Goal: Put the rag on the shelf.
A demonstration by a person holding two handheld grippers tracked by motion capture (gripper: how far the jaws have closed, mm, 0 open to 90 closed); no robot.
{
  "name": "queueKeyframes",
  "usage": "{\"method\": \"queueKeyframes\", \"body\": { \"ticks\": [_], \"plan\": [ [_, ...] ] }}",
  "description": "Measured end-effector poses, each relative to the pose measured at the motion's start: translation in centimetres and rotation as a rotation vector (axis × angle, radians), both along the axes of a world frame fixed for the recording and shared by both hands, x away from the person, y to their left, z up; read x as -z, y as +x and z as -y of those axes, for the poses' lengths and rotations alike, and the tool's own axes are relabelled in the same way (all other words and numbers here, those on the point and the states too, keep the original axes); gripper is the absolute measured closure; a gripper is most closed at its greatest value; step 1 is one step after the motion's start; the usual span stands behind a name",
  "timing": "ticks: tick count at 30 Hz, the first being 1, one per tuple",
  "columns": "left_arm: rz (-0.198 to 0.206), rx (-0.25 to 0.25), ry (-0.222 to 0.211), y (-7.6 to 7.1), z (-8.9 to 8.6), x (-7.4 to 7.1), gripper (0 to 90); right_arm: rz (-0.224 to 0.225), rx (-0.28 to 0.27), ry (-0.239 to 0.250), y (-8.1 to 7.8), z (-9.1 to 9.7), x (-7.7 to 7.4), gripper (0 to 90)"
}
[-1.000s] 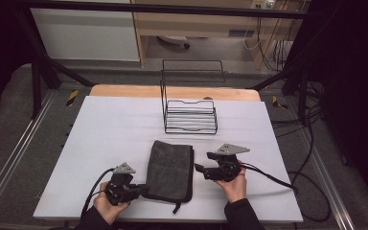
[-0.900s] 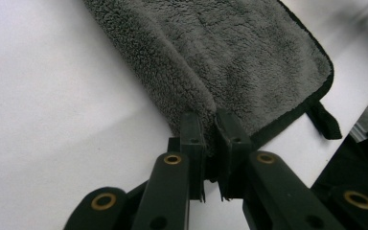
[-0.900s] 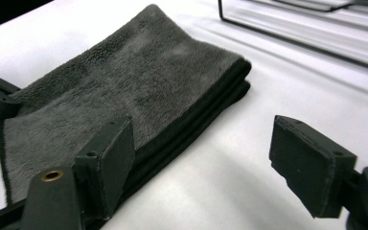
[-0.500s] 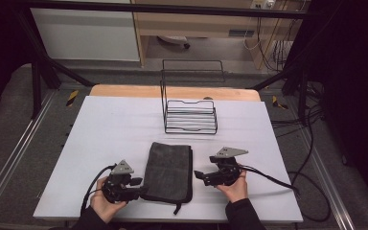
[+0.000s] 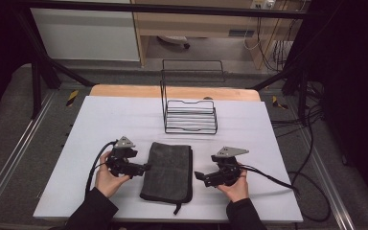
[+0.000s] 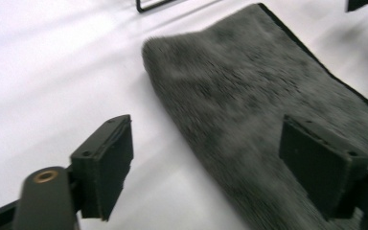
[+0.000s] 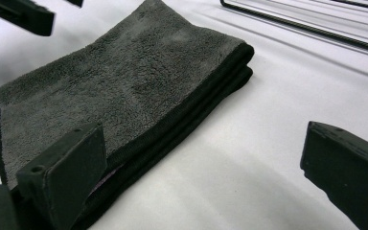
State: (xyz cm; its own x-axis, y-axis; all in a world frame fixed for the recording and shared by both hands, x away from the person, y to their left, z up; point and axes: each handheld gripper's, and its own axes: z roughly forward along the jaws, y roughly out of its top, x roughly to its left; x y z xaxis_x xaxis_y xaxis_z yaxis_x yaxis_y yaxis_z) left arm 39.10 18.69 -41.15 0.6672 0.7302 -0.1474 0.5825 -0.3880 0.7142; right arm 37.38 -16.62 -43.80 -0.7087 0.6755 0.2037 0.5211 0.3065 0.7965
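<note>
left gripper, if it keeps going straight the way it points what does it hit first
Most likely the folded grey towel: the left gripper, jaws open and just widened, points at its near edge, with nothing between them. Height above it is unclear.

bright white table [image 5: 124, 120], dark surroundings; left claw view motion-blurred, soft shadows.

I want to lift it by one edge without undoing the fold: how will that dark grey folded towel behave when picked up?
The folded towel will probably sag and unfold: its stacked layers lie loose in the right gripper view. It looks soft and light, with fuzzy pile, so it should hardly slip from the pads. Pushed, it would likely bunch rather than slide.
</note>
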Motion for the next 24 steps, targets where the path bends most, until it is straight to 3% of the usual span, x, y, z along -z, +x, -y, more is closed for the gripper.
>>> {"method": "queueKeyframes", "body": {
  "ticks": [3,14,21,24],
  "plan": [
    [0.012,-0.012,0.020,1.0,0.3,0.0,14.6,-0.003,0.000,-0.001,0.0,0.0,0.0,2.4],
    [0.014,-0.055,-0.001,4.1,1.2,0.2,13.5,-0.012,0.003,0.002,0.0,-0.1,0.1,2.1],
    [-0.021,-0.080,-0.013,5.8,1.6,1.6,26.7,-0.015,0.000,-0.004,0.1,-0.1,0.2,2.1],
    [-0.038,-0.073,-0.001,6.0,1.9,2.2,37.4,-0.017,0.002,-0.002,0.1,-0.2,0.3,2.2]
  ]
}}
